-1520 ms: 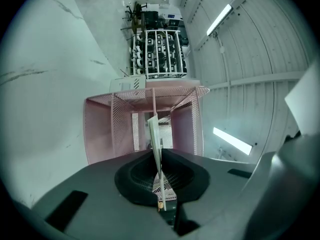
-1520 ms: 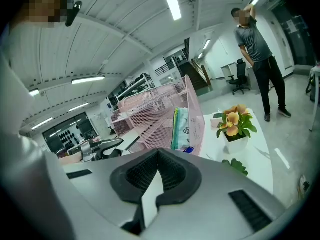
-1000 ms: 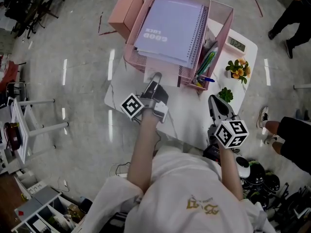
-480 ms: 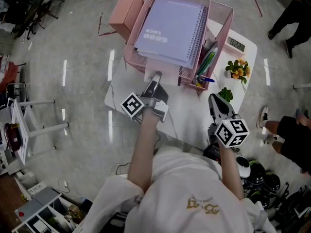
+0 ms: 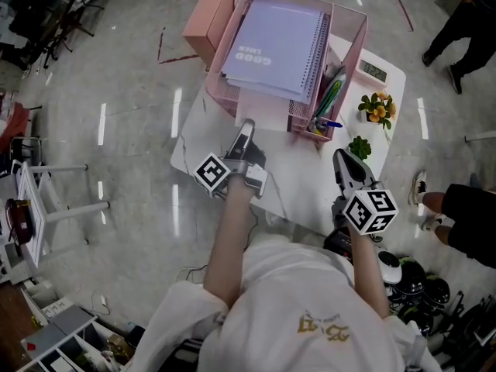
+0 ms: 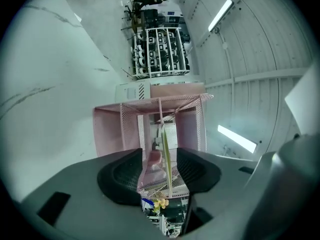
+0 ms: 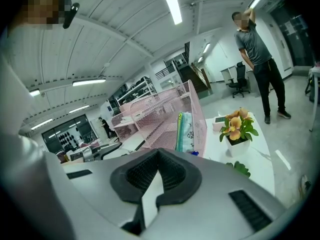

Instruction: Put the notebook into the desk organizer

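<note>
A lavender spiral notebook (image 5: 275,45) lies flat on top of the pink mesh desk organizer (image 5: 361,37) at the far end of the white table. My left gripper (image 5: 246,128) points at the organizer's front, just short of it. Its jaws are opening. In the left gripper view (image 6: 159,159) the pads stand apart, and the organizer (image 6: 107,129) and a thin pale edge show through the gap with nothing pressed. My right gripper (image 5: 343,160) hovers over the table's near right part, shut and holding nothing; its view (image 7: 159,156) shows the organizer (image 7: 160,114) ahead.
Pens (image 5: 327,103) stand in the organizer's right compartment. An orange flower pot (image 5: 378,108), a small green plant (image 5: 359,149) and a white digital clock (image 5: 377,70) sit on the table's right side. A pink box (image 5: 209,10) adjoins the organizer. A person (image 5: 457,22) stands beyond.
The left gripper's tip now sits slightly farther back from the organizer's front. The notebook stays in place on the organizer. The right gripper has not moved.
</note>
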Motion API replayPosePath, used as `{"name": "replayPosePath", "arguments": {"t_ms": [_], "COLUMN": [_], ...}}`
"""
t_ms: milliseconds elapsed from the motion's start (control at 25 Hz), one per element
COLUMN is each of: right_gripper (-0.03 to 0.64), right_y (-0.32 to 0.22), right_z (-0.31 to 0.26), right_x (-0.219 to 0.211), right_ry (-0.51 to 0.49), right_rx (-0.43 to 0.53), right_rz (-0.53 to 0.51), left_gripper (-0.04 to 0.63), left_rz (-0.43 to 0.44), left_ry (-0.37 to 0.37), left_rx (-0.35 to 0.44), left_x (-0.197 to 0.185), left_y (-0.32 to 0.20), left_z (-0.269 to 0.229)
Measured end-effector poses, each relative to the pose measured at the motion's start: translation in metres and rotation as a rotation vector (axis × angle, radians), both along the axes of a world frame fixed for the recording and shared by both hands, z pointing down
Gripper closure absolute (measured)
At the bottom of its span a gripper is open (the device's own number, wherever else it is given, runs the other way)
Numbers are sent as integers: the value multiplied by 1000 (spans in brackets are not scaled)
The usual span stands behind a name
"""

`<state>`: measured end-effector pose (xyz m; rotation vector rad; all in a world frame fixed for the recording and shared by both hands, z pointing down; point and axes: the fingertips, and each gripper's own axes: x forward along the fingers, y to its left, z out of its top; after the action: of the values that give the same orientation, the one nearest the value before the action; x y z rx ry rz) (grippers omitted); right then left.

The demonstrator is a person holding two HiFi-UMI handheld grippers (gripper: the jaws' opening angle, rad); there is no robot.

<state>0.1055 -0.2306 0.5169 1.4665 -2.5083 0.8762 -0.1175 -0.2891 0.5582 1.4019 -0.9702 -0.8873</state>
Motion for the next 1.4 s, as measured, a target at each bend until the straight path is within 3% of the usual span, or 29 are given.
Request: {"name": "replayPosePath", "arguments": {"t_ms": [200,360,800,960,1160,1400], "right_gripper": [606,606,606,606,606,606], "right_y": [16,28,65,77,88,94], "right_z": [-8,-16,-40,-47,-49,-50], "right_x": [0,-3,-10,-10,3,6], "right_ry": [1,0,0,-4,5,-3], "right_rx": [20,42,119,141,148,155], "right_rz": [27,39,68,68,96,104], "left_gripper": [399,425,572,577,577,577], "left_rz": [29,71,193,212,253,265], "left_ry": [-82,-228,-648,-777,-860,-869], "left_rx": [-15,-14,168,232,270,266], "left_x": [-2,2,26,30,42,42], "left_y": [24,44,88,102,113,123], "left_z": [5,2,-52,-70,-78,-76]}}
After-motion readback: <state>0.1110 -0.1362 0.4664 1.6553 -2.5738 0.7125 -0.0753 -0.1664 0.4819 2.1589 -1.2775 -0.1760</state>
